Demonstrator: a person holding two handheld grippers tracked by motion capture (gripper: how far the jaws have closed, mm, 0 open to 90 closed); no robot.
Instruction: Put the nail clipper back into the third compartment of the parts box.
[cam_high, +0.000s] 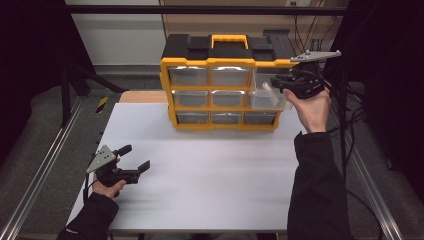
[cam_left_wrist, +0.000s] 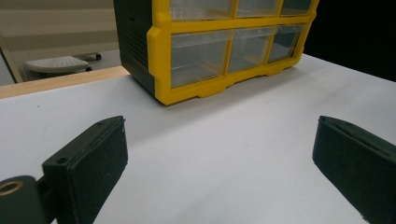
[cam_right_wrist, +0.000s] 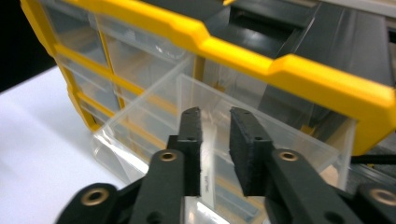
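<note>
Drawer (cam_right_wrist: 219, 116), clear, pulled from yellow organiser (cam_high: 220, 87); right tongs (cam_right_wrist: 215, 122) nearly closed on its front wall; left tongs (cam_high: 135, 157) wide open above bench (cam_high: 210, 170).

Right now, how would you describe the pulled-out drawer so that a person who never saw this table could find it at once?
Find the yellow-and-black drawer cabinet at the far side of the white table. Go to its top row, right end. There the clear plastic drawer sticks out toward the person, with the right gripper at its front, while all the other drawers sit flush in the frame.
</note>
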